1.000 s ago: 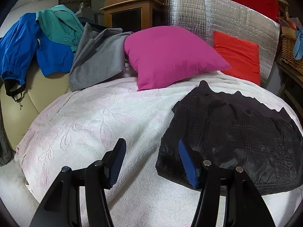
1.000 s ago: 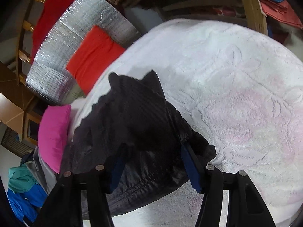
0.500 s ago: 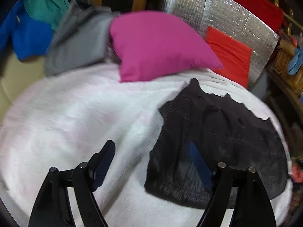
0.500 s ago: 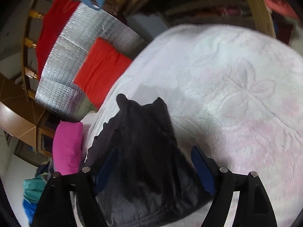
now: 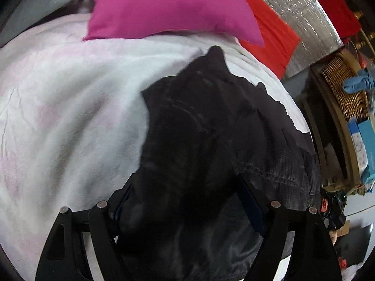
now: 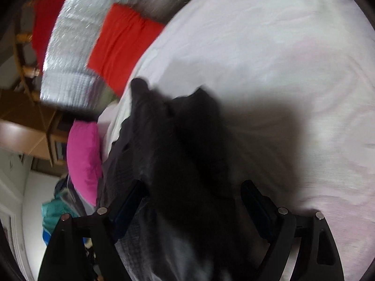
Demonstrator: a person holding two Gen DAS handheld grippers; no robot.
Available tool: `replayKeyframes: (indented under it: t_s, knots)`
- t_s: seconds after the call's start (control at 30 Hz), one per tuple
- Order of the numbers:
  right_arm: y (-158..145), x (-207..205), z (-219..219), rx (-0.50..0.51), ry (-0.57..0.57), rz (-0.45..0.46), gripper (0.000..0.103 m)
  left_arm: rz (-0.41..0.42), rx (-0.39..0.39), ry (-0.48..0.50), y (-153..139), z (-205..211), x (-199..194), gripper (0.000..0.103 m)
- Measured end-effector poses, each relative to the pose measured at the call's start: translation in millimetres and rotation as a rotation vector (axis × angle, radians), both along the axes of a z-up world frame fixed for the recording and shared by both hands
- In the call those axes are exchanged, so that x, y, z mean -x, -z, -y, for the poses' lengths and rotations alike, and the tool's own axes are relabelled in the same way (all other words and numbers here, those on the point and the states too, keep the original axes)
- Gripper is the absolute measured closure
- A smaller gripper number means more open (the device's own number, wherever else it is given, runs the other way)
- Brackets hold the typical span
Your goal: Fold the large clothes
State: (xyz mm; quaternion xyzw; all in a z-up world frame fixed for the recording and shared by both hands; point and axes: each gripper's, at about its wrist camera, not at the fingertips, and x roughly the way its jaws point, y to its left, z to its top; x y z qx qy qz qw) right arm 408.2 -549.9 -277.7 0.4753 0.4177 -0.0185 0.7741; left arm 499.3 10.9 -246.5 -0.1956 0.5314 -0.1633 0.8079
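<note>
Low in both frames, your left gripper (image 5: 187, 201) and right gripper (image 6: 189, 203) stand spread wide over the black crinkled garment (image 5: 211, 140), which lies mid-frame on the white embossed bedspread (image 5: 70, 105). Beyond, upper centre, sits the magenta square pillow (image 5: 168, 7).

Black garment (image 5: 211, 140) — thin, slightly glossy cloth — on a soft, fleecy blanket (image 5: 70, 105).

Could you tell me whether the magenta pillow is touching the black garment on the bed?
Apart. In the left wrist view, a band of white blanket shows between the magenta pillow and the nearest tip of the black garment.
</note>
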Motion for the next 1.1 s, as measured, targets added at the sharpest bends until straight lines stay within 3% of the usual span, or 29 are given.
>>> replayKeyframes:
  t_s: [0.03, 0.07, 0.1, 0.2, 0.27, 0.33, 0.37, 0.43, 0.47, 0.53, 0.57, 0.7, 0.8, 0.9, 1.1]
  knots:
    - [-4, -3, -7, 0.045, -0.008, 0.006, 0.025, 0.024, 0.001, 0.003, -3, 6, 1, 0.022]
    - [-9, -5, -15, 0.072, -0.024, 0.014, 0.041, 0.039, 0.004, 0.003, -5, 9, 2, 0.028]
    - [-14, -3, -17, 0.095, -0.008, 0.020, 0.048, 0.053, -0.001, 0.003, -9, 13, 3, 0.035]
    - [-36, 8, -17, 0.115, 0.029, 0.113, 0.067, 0.083, 0.008, 0.006, -18, 16, 5, 0.039]
    - [-41, 11, -18, 0.134, 0.034, 0.141, 0.067, 0.081, -0.006, -0.007, -15, 18, 4, 0.039]
    - [-27, 6, -19, 0.176, 0.033, 0.050, 0.067, 0.045, -0.087, -0.034, -3, 18, -5, 0.034]
    - [-15, 4, -19, 0.163, 0.038, 0.007, 0.064, 0.025, -0.102, -0.038, 4, 20, -7, 0.027]
    - [-8, 7, -15, 0.108, 0.064, -0.002, 0.055, 0.010, -0.089, -0.066, 3, 19, -6, 0.026]
    - [-13, 10, -14, 0.101, 0.075, -0.007, 0.052, 0.011, -0.104, -0.075, -2, 20, -3, 0.027]
    - [-30, 22, -15, 0.124, 0.104, 0.018, 0.035, 0.065, -0.176, -0.099, -18, 23, 8, 0.027]
    - [-42, 31, -17, 0.159, 0.131, 0.045, 0.030, 0.102, -0.229, -0.120, -28, 23, 18, 0.027]
    - [-88, 76, -39, 0.361, 0.241, 0.083, 0.028, 0.288, -0.442, -0.179, -71, 34, 69, 0.025]
    - [-122, 120, -66, 0.473, 0.253, 0.146, 0.019, 0.405, -0.574, -0.205, -99, 43, 115, 0.021]
    - [-150, 158, -102, 0.564, 0.233, 0.209, 0.017, 0.482, -0.612, -0.205, -124, 46, 160, 0.021]
    - [-200, 208, -179, 0.708, 0.089, 0.267, 0.016, 0.618, -0.578, -0.182, -171, 47, 244, 0.010]
